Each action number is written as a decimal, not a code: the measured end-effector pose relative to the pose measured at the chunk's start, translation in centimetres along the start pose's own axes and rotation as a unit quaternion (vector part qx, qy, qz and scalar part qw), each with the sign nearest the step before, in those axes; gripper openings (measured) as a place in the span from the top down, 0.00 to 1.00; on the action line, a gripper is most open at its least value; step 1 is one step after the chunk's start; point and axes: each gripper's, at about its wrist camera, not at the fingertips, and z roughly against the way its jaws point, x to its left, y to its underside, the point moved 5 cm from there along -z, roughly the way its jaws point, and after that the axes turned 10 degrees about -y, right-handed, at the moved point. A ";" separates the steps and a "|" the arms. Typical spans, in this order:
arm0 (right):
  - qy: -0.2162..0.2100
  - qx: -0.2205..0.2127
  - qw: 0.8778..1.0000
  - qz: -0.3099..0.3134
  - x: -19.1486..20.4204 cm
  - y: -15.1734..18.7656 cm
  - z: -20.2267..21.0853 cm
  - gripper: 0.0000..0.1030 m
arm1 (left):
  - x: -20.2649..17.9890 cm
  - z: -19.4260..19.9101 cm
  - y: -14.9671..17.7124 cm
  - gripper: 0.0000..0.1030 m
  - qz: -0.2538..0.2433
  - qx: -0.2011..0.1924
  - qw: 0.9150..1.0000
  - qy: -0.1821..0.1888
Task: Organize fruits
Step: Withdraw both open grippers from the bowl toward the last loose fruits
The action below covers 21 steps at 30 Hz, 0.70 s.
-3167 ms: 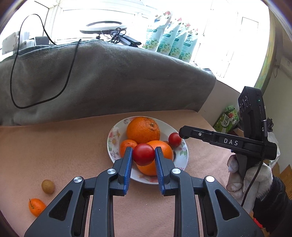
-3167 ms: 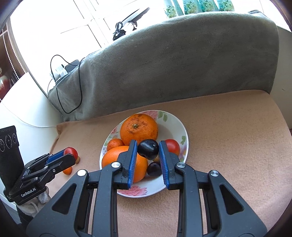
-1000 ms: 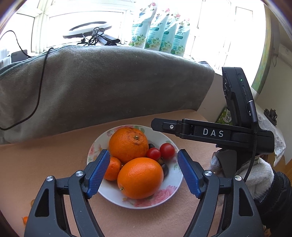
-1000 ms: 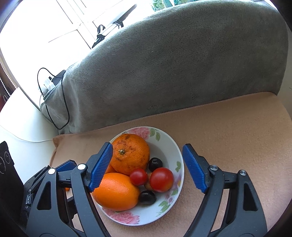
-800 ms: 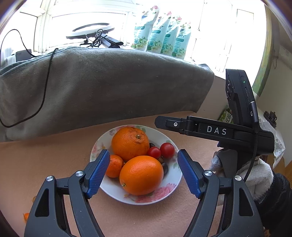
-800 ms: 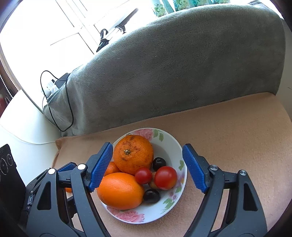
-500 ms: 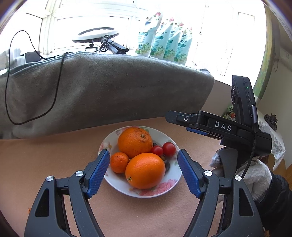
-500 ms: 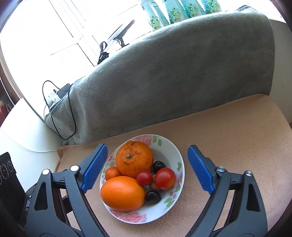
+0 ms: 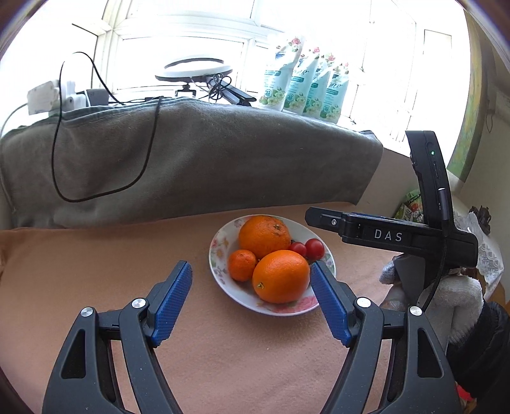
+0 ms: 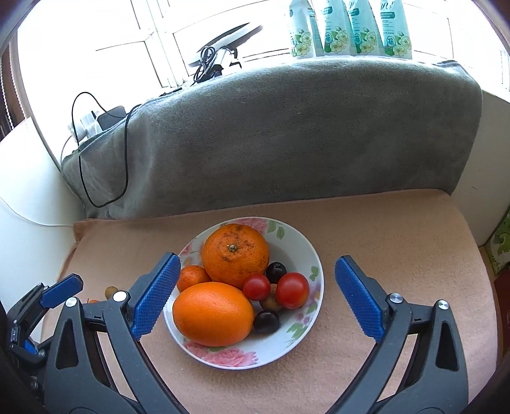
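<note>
A floral plate (image 10: 302, 254) (image 9: 216, 251) on the tan cloth holds two large oranges (image 10: 235, 254) (image 10: 213, 313), a small tangerine (image 10: 192, 277), two red tomatoes (image 10: 292, 289) (image 10: 257, 287) and two dark plums (image 10: 276, 270) (image 10: 266, 321). My left gripper (image 9: 251, 305) is open and empty, just short of the plate. My right gripper (image 10: 255, 296) is open and empty, its jaws wide on either side of the plate's near half, above it. The right gripper also shows in the left wrist view (image 9: 318, 219), beside the plate's right rim.
A grey blanket (image 10: 287, 133) with a black cable (image 10: 102, 159) rises behind the plate. Several pouches (image 10: 347, 28) stand on the sill. A small brown fruit (image 10: 110, 290) and an orange one lie on the cloth left of the plate, partly hidden.
Both grippers let go of their fruit, a tomato and a dark plum, into the plate, opened wide and pulled back and up. The left one has drifted left.
</note>
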 end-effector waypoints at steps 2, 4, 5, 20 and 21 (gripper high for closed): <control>0.000 -0.001 1.000 0.012 0.9 0.2 0.1 0.03 | 0.9 0.4 0.2 0.26 0.003 -0.001 1.000 -0.006; -0.001 -0.001 1.000 0.024 1.8 0.3 0.1 0.03 | 1.9 0.8 0.5 0.26 0.007 -0.002 1.000 -0.016; -0.002 -0.002 1.000 0.028 2.2 0.4 0.1 0.03 | 2.4 1.1 0.7 0.26 0.010 -0.003 1.000 -0.020; -0.068 0.013 0.995 0.066 9.0 1.6 -1.8 0.03 | 11.4 3.3 5.0 0.26 0.069 0.010 0.994 -0.084; -0.078 0.017 0.995 0.064 9.4 1.7 -2.1 0.03 | 11.8 3.4 5.3 0.26 0.073 0.011 0.994 -0.086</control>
